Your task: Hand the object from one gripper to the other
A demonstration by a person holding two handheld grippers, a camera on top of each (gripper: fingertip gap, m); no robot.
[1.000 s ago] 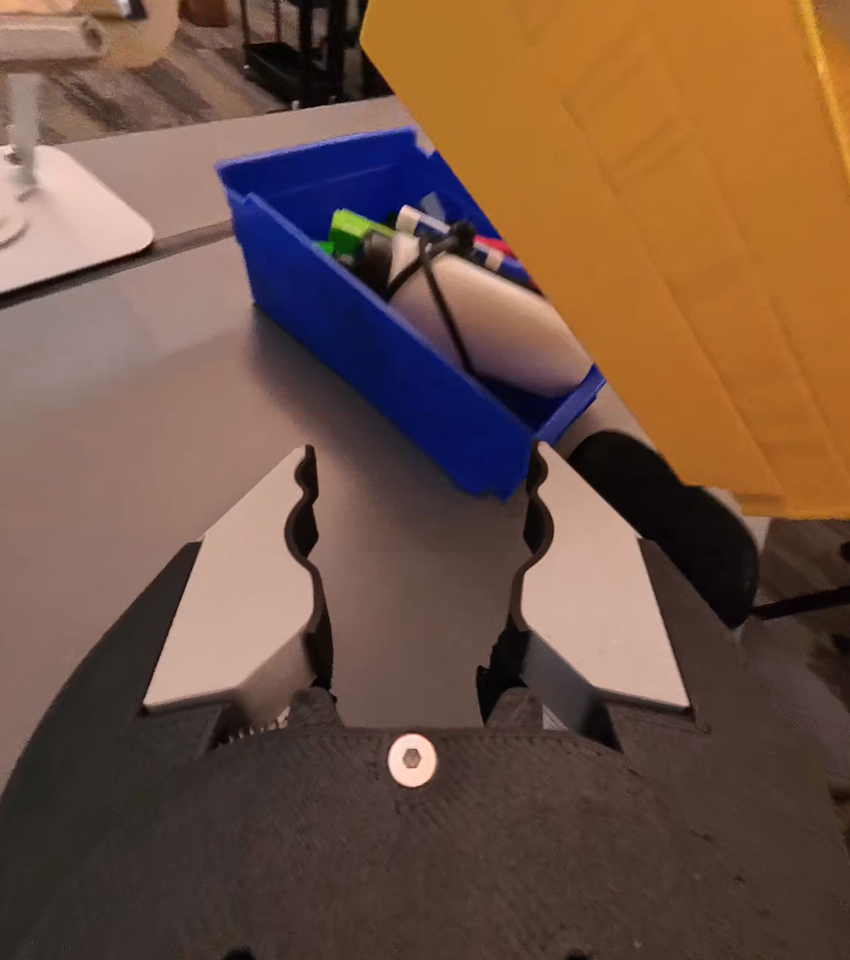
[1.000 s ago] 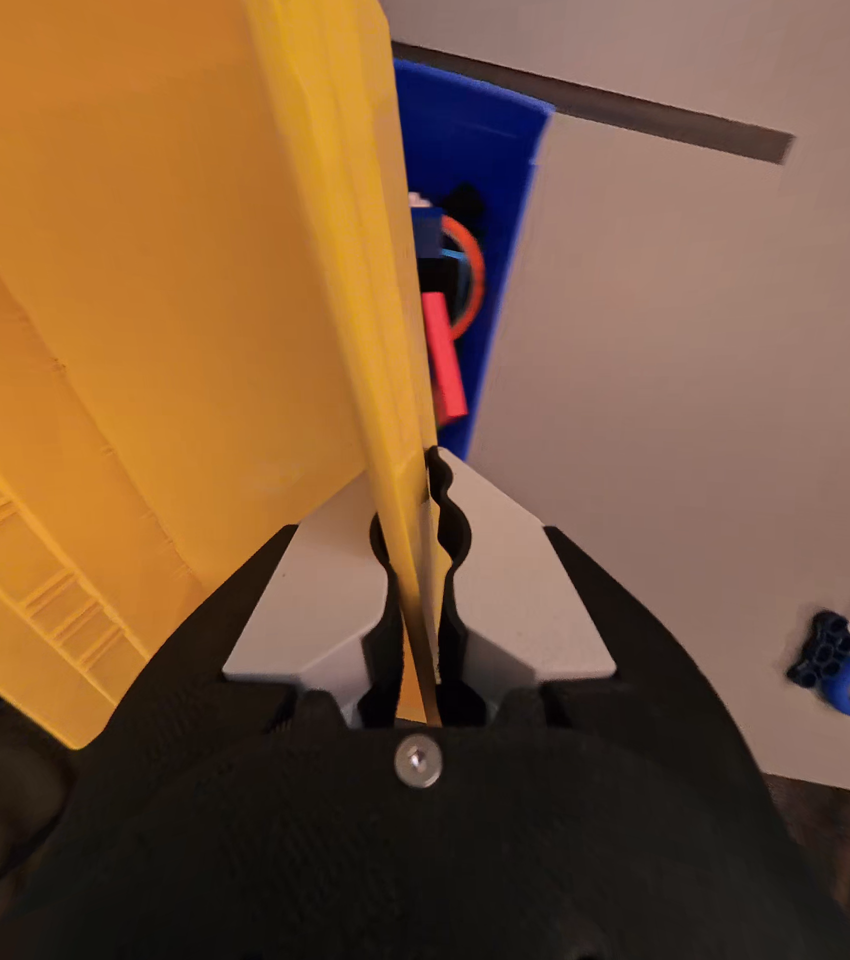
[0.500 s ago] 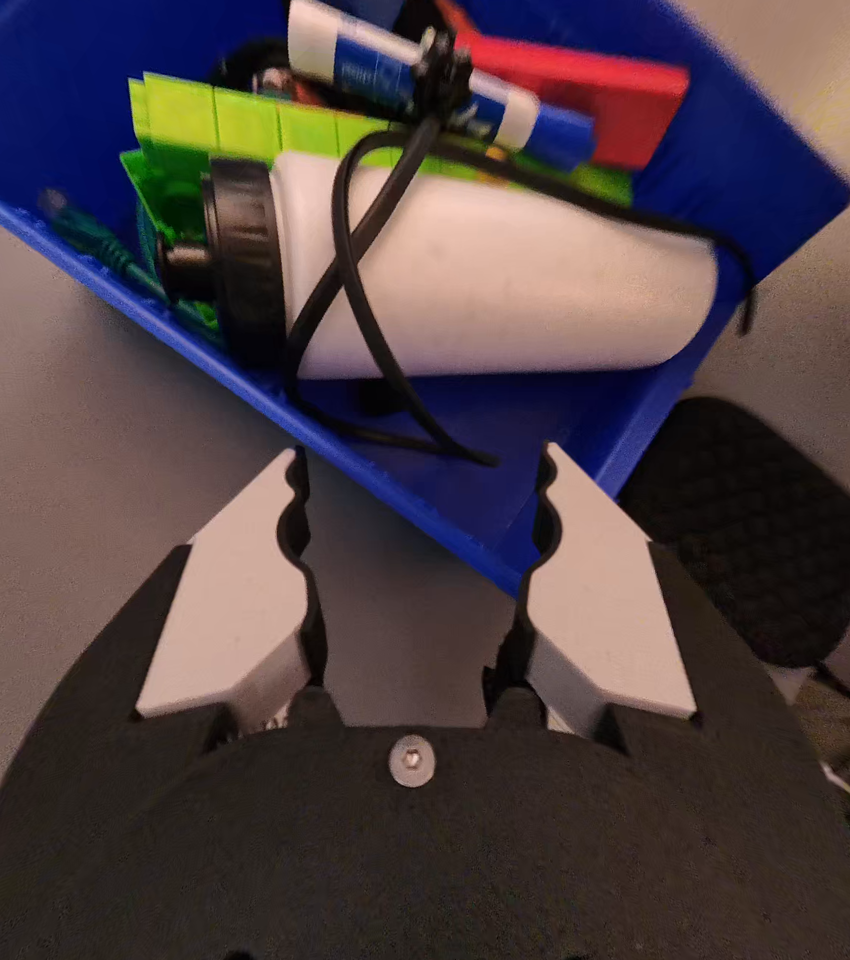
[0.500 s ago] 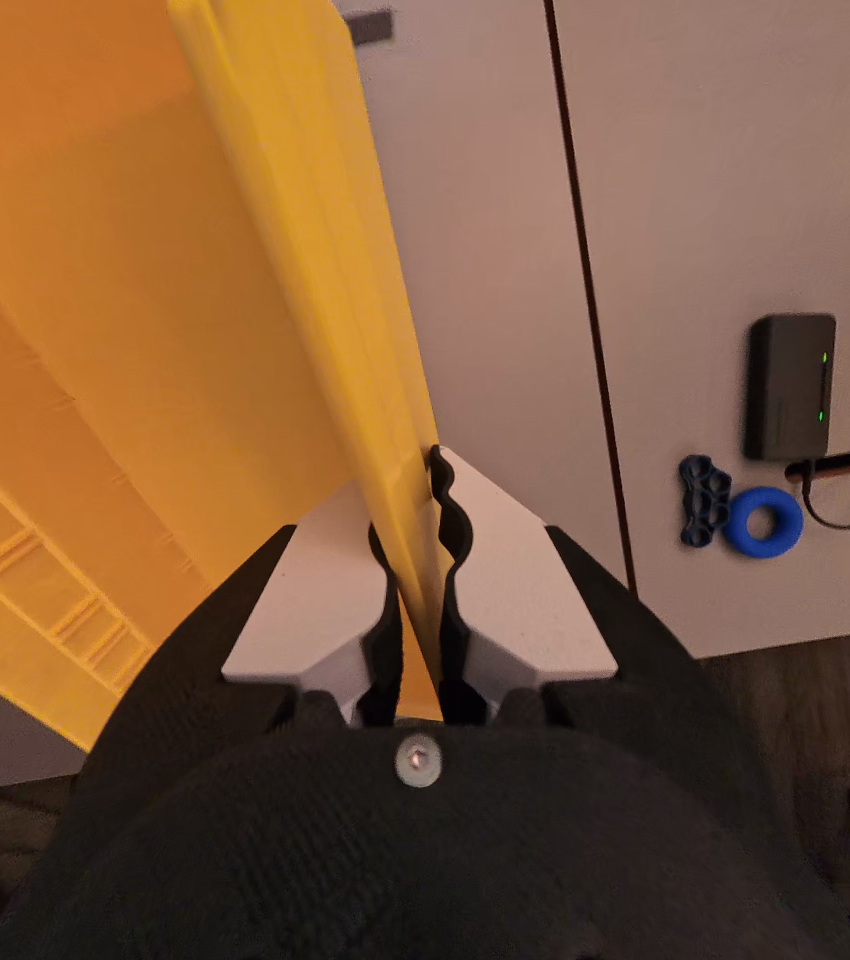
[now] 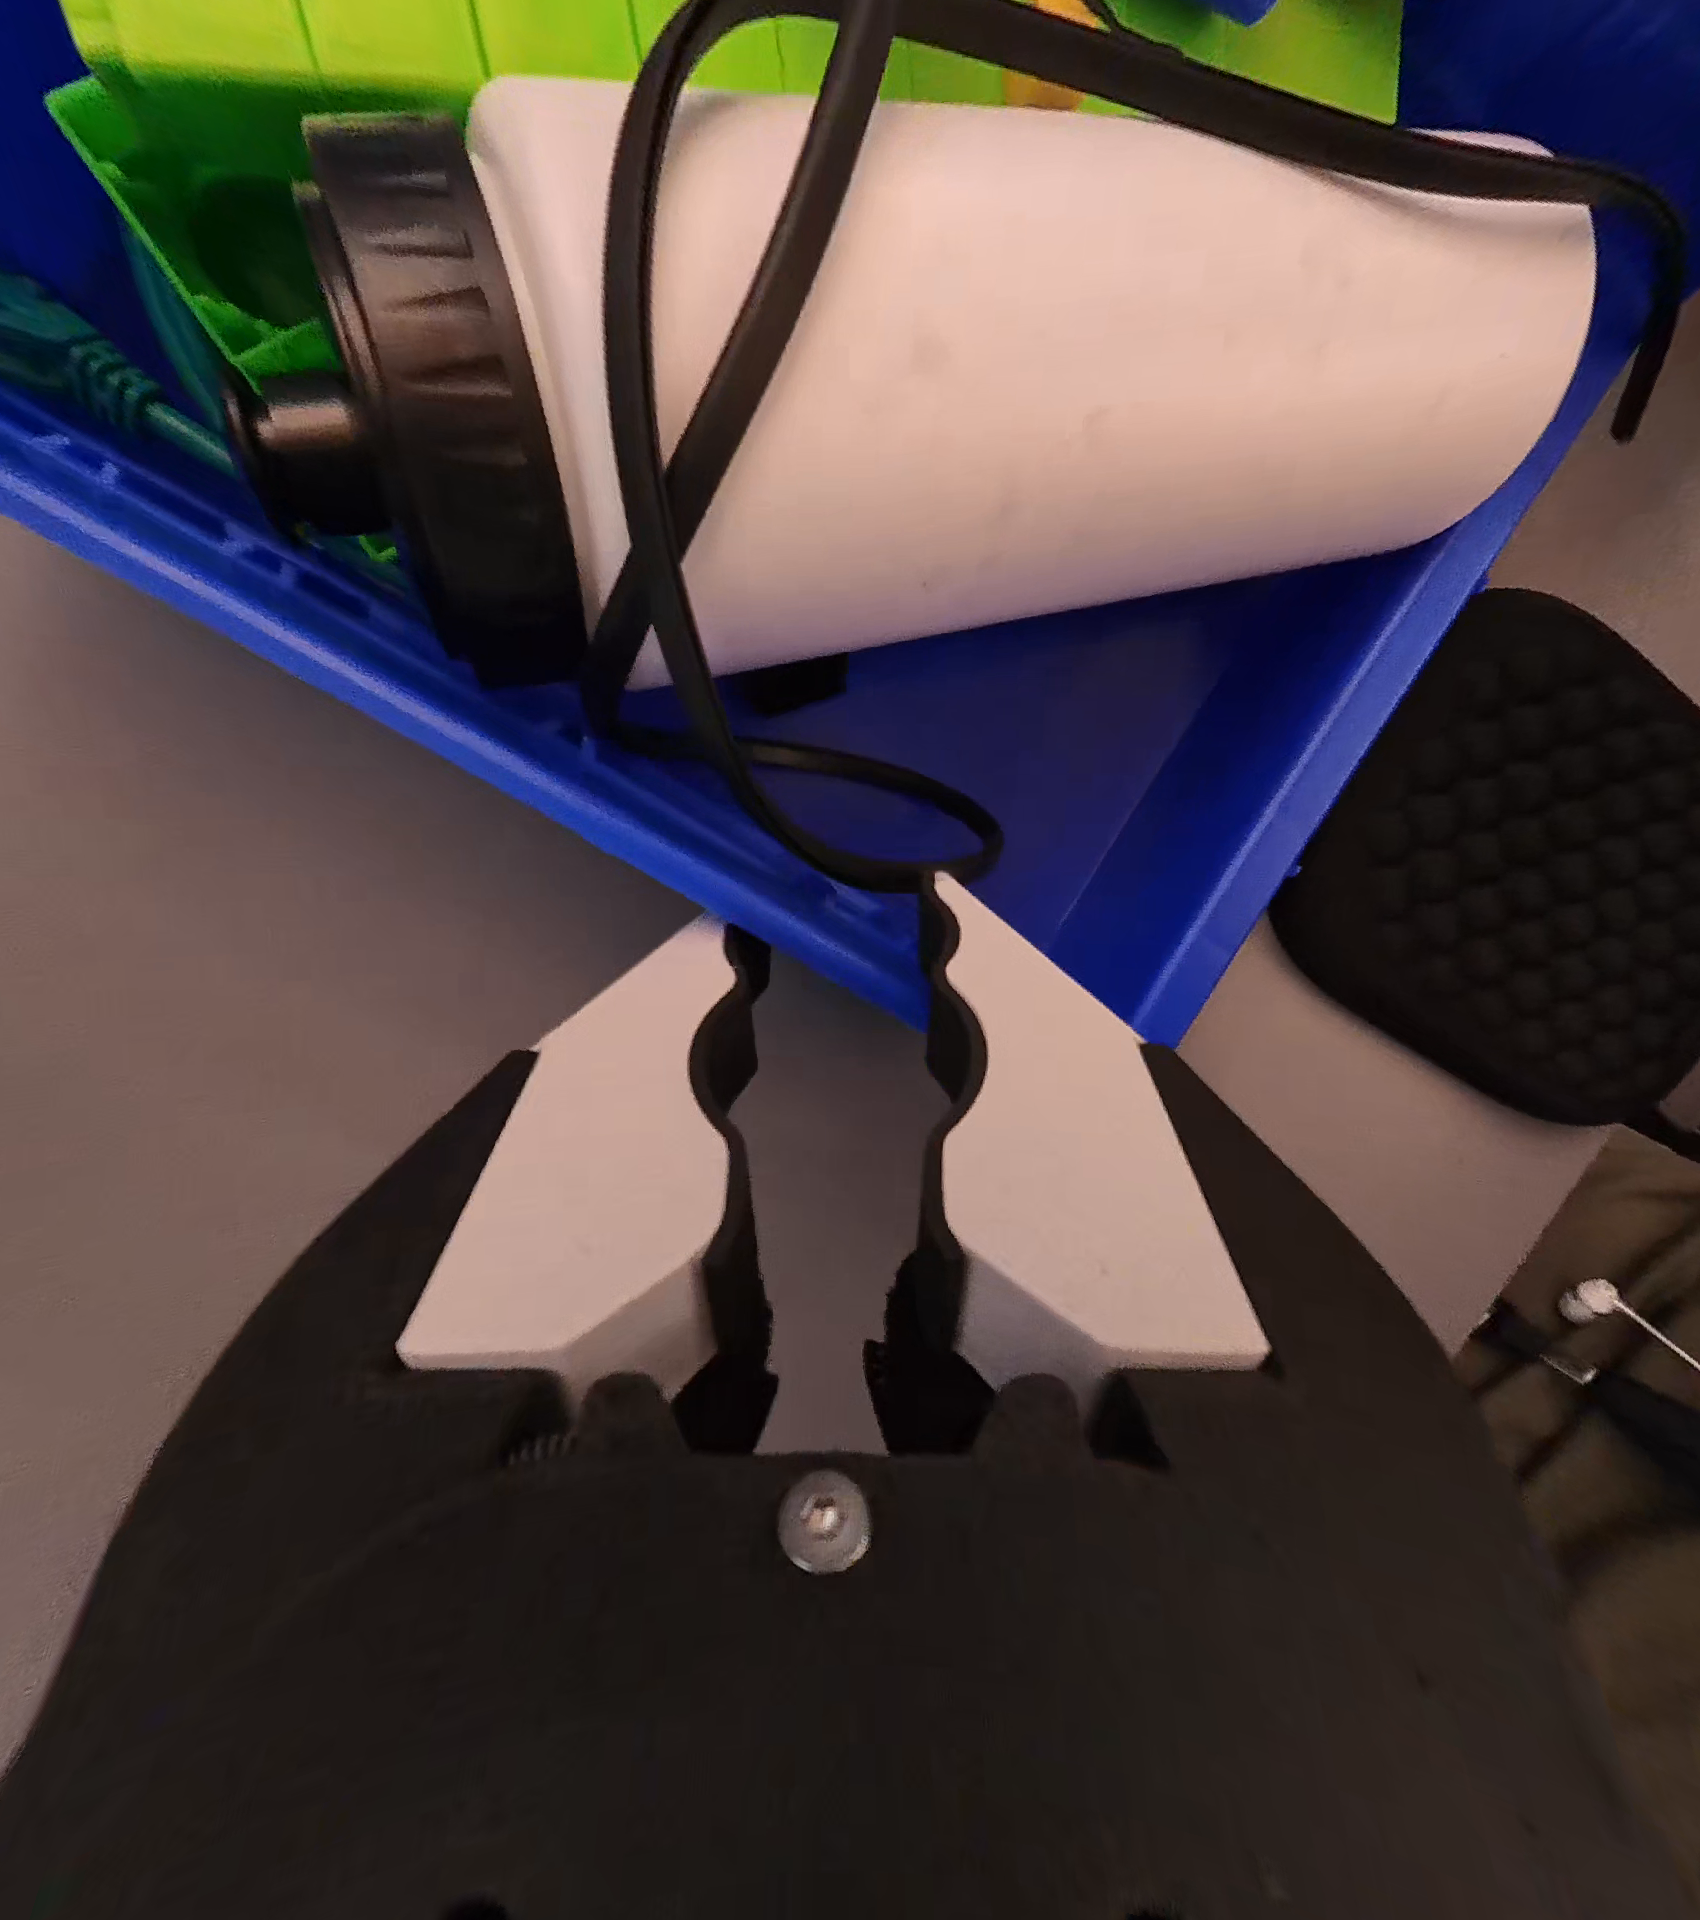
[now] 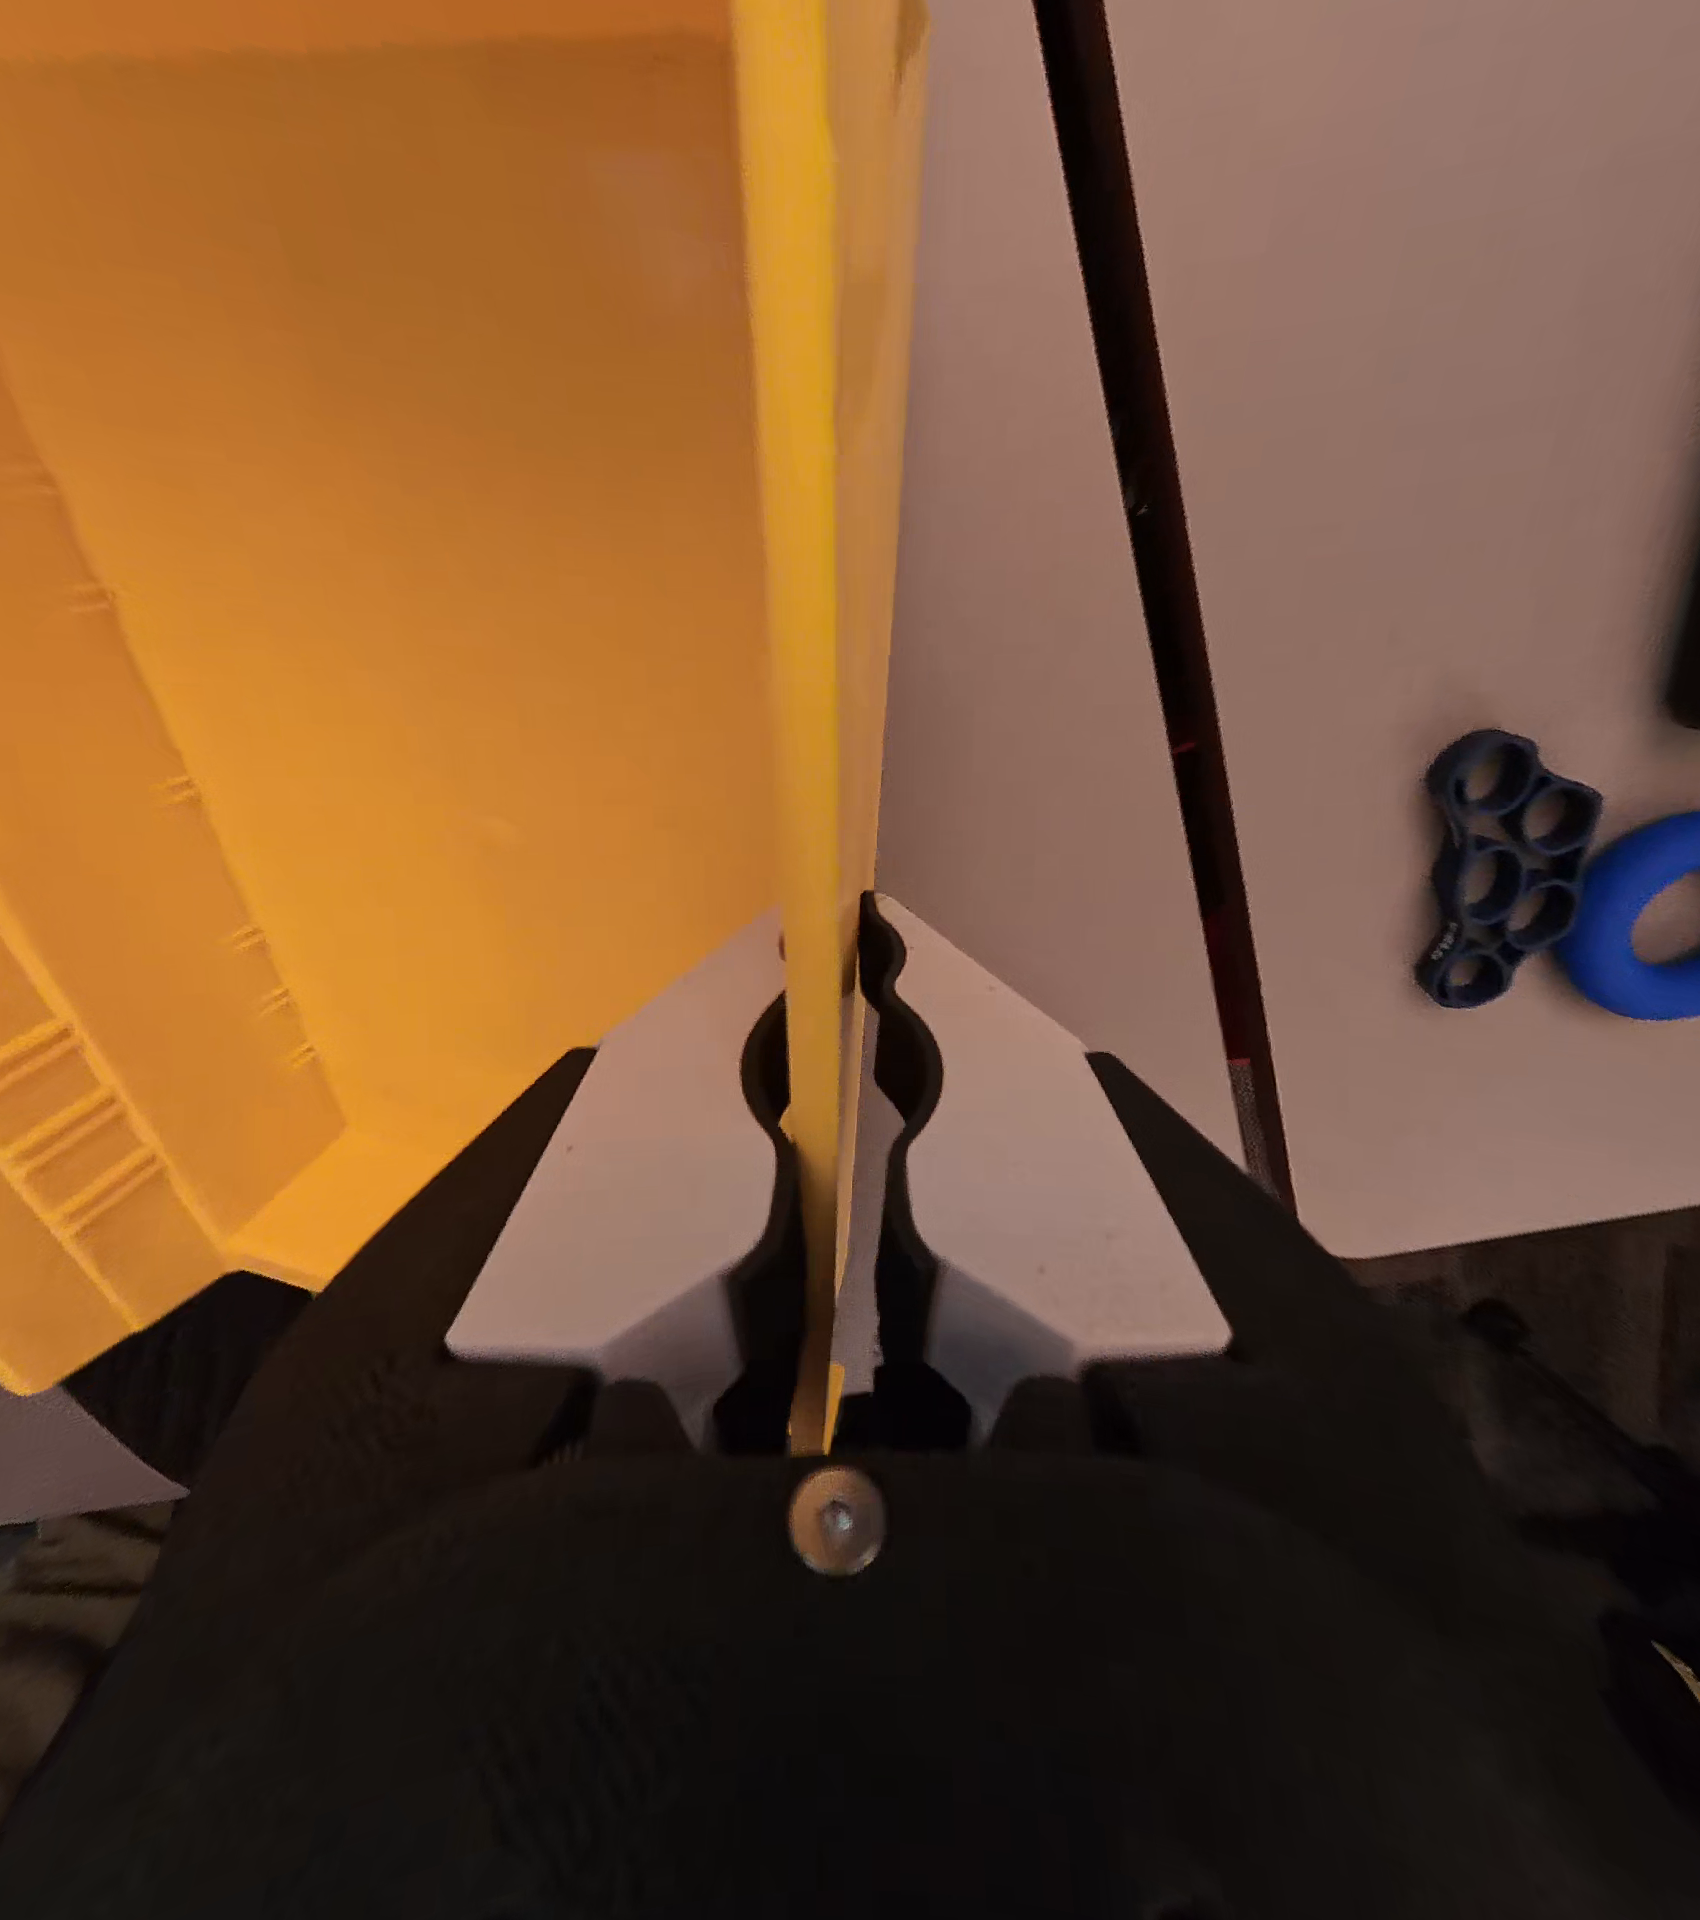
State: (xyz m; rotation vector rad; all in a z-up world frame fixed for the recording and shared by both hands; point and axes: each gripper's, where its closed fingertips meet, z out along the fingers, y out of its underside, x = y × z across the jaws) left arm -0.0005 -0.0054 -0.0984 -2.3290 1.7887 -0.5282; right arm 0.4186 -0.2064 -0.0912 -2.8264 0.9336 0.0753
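Yellow bin [image 6: 358,623] wall is sitting clamped in my right gripper [image 6: 825,1039] above the table [image 6: 1345,416]; my left gripper [image 5: 835,935] is straddling the blue bin [image 5: 1116,831] rim, jaws part-open, empty — risking snagging the black cable [image 5: 867,821] instead of receiving anything.

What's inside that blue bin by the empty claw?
The blue bin holds a white bottle with a black cap, lying on its side, a black cable looped over it, green pieces and a green cord. Whatever lies beneath the bottle is covered.
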